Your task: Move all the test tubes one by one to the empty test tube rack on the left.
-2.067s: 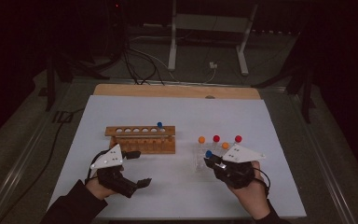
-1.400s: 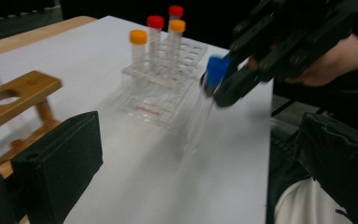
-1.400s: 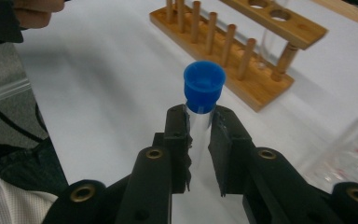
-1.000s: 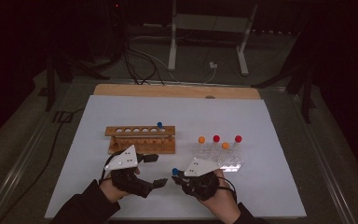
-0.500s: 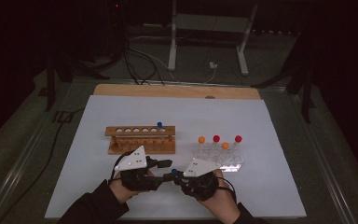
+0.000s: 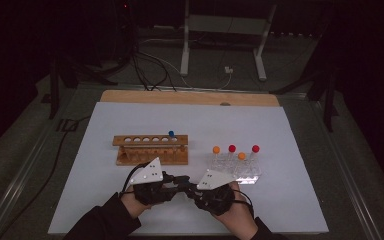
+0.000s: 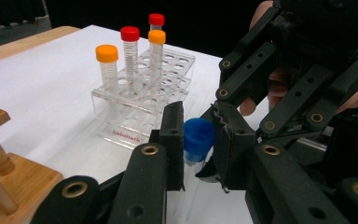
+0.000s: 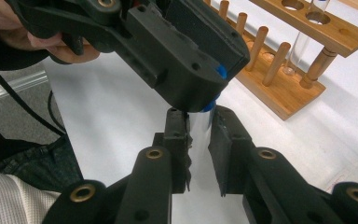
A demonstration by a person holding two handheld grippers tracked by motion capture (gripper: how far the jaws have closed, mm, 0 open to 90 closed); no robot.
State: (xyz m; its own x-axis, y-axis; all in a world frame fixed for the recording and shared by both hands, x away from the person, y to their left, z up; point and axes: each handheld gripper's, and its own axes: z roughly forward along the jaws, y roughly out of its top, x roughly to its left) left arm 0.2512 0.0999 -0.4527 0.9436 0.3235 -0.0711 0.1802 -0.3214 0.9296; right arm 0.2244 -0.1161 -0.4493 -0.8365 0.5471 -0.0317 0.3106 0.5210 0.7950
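Near the table's front edge my two grippers meet tip to tip. My right gripper [image 8: 200, 116] is shut on the clear body of a blue-capped tube [image 8: 199, 133], held upright. My left gripper [image 7: 199, 122] has just been closing, and its pads now press on the tube's blue cap [image 7: 198, 139]. In the high view the left gripper [image 6: 182, 180] and the right gripper [image 6: 192, 186] sit in front of the wooden rack [image 6: 152, 150]; the tube between them is hidden.
The wooden rack holds one blue-capped tube [image 6: 171, 134] near its right end. A clear plastic rack [image 6: 237, 170] to the right carries several orange- and red-capped tubes [image 7: 130, 51]. Everything rests on a white mat [image 6: 290, 200].
The right hand came from the clear rack to the front middle with the blue-capped tube. The left hand moved right to meet it, and its jaws closed on the cap.
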